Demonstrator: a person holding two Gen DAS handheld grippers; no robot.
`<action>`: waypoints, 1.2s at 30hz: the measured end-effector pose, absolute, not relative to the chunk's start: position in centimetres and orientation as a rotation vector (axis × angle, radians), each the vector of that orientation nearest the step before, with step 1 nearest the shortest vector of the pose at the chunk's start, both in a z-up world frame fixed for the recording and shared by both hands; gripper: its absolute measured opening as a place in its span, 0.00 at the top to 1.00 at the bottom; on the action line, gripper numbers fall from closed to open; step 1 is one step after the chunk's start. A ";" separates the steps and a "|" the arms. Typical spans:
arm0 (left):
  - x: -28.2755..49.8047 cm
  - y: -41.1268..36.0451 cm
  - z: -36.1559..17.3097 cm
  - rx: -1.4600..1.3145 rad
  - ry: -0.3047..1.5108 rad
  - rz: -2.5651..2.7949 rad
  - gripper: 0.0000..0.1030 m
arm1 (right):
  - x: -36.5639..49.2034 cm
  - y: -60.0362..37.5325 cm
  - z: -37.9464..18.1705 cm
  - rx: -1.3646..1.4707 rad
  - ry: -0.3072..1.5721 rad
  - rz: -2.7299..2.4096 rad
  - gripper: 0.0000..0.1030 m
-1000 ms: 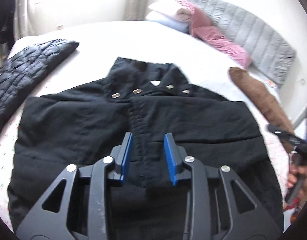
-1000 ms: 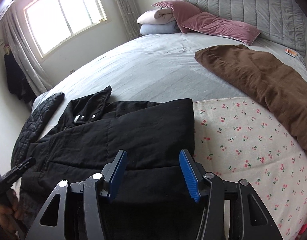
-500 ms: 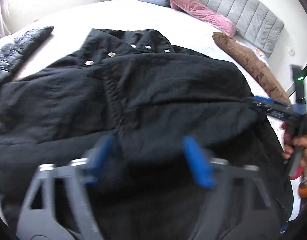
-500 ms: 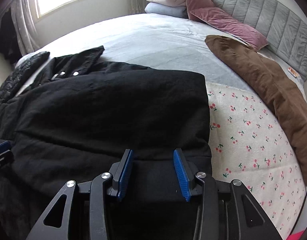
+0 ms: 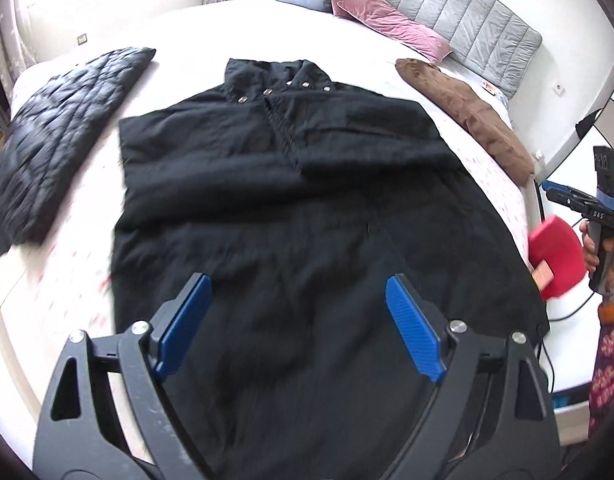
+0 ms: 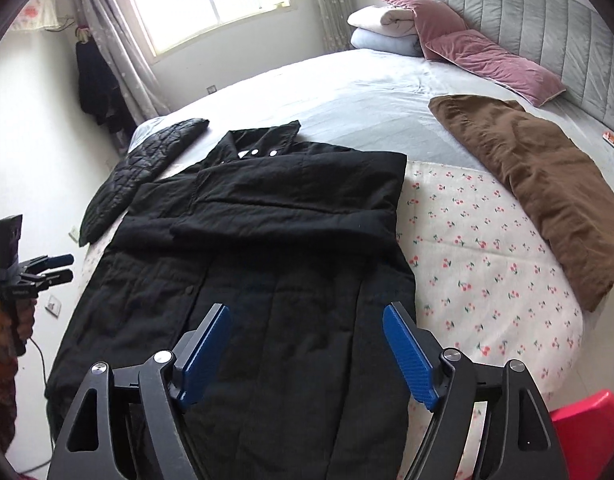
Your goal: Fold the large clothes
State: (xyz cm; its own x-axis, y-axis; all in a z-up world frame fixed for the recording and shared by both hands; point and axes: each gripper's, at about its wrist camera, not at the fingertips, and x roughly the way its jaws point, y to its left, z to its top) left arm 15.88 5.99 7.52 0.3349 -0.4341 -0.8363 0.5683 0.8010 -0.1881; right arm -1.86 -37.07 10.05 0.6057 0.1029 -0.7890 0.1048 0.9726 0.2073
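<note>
A long black coat (image 5: 299, 200) lies flat on the bed, collar with metal snaps at the far end and both sleeves folded across the chest. It also shows in the right wrist view (image 6: 267, 248). My left gripper (image 5: 299, 324) is open and empty above the coat's lower part. My right gripper (image 6: 307, 352) is open and empty above the hem. Each gripper shows in the other's view, the right (image 5: 563, 200) off the bed's right edge, the left (image 6: 47, 268) off its left edge.
A black quilted jacket (image 5: 55, 136) lies left of the coat. A brown garment (image 6: 539, 184) lies to its right on the floral sheet (image 6: 487, 264). Pink pillows (image 6: 487, 60) and folded bedding sit by the grey headboard. A red stool (image 5: 555, 256) stands beside the bed.
Both grippers have let go of the coat, opened wide and pulled back from it. The sleeves now lie folded across the chest.
</note>
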 end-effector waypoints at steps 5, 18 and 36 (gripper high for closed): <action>12.8 12.1 6.8 0.104 1.051 -0.641 0.13 | -7.7 -36.2 7.5 0.242 0.967 0.022 0.21; 7.7 21.7 -3.1 -0.212 1.275 -0.684 0.14 | -17.2 -40.4 -1.7 0.539 1.035 -0.033 0.21; 2.4 21.2 -3.8 -0.379 1.319 -0.828 0.80 | -18.7 -35.7 -3.1 0.548 1.080 0.077 0.83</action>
